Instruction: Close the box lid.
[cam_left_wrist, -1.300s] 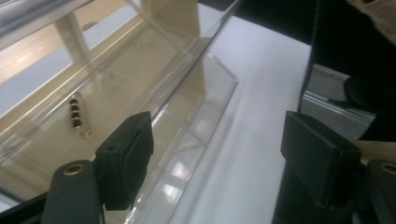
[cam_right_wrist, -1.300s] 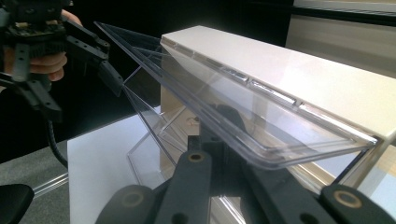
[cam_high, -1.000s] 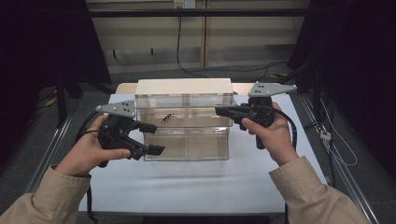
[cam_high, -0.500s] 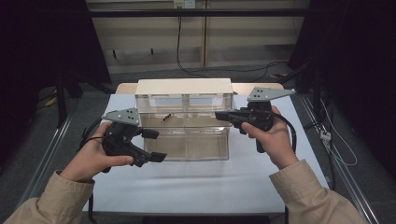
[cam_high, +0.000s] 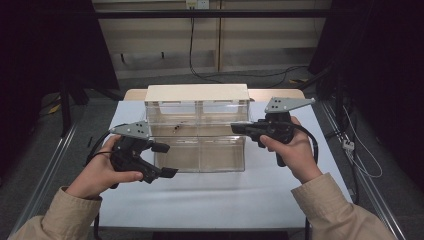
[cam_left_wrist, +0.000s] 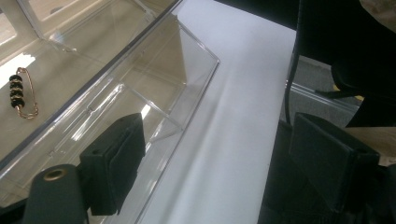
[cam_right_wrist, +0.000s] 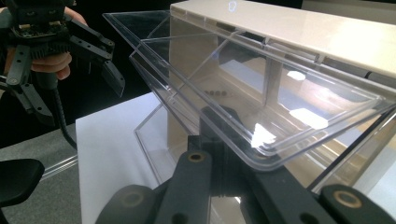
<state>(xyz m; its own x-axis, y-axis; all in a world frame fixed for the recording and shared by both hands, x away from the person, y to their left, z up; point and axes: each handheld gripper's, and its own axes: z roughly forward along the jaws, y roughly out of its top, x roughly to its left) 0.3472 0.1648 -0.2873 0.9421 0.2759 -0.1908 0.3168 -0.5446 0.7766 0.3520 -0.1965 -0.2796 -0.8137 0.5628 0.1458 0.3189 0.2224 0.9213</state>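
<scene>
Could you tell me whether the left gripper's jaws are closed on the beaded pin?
No, the left gripper has its jaws apart beside the clear drawer, and the beaded pin lies untouched inside.

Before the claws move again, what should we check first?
1. Left claw open, nothing between its jaws: ok.
2. Right claw shut beside the upper drawer: ok.
3. Right claw really pinching that drawer's rim: cannot tell.
4. Beaded safety pin lying flat inside the upper drawer: ok.
5. Lower drawer pulled out, within the left claw's reach: ok.
</scene>
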